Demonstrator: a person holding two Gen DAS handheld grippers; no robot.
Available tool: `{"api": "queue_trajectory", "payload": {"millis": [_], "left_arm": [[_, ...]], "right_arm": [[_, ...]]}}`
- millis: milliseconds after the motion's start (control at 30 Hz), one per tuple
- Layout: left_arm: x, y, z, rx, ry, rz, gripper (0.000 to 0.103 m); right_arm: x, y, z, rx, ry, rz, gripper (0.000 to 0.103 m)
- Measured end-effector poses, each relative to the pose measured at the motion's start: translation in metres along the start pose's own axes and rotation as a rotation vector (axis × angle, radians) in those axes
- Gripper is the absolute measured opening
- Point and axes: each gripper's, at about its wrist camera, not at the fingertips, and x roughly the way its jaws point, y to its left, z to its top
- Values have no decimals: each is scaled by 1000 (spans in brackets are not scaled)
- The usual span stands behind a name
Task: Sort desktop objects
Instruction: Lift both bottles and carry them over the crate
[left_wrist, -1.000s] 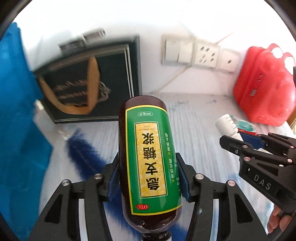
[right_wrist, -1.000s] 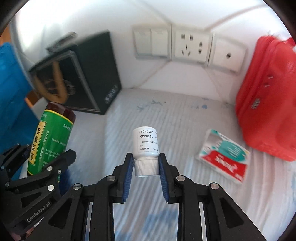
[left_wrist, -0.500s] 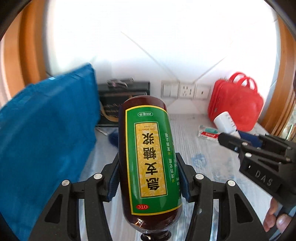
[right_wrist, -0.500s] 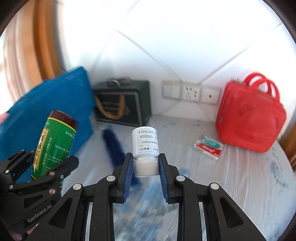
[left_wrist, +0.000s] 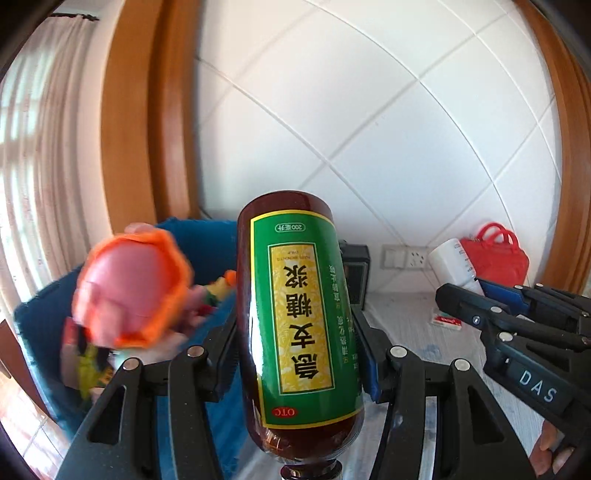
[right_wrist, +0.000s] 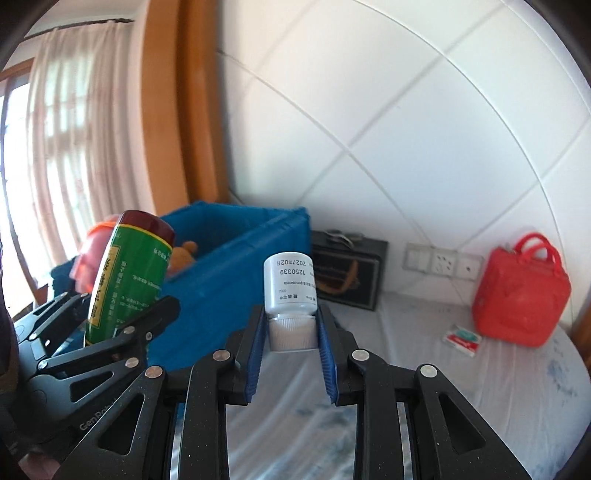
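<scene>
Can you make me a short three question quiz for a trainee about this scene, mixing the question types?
1. True or false: the left hand-held gripper is clamped on a brown syrup bottle with a green label.
2. Multiple choice: by which part does the right hand-held gripper hold the small white bottle? A) its ribbed cap B) its base C) its label
3. Fill in: the red bag stands on the table against the ____.

Key: 1 true; 2 A; 3 wall.
</scene>
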Motion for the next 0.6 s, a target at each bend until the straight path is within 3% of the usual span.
{"api": "queue_trajectory", "payload": {"millis": [267, 400, 600], "left_arm": [[-35, 94, 10, -16, -59, 109, 53], [-34, 150, 10, -25, -59, 167, 53], [-13, 215, 11, -42, -14, 192, 53]], "right_arm": [[8, 110, 21, -39, -49, 131, 27], [24, 160, 27, -62, -60, 185, 27], [59, 222, 35, -102, -48, 236, 27]]}}
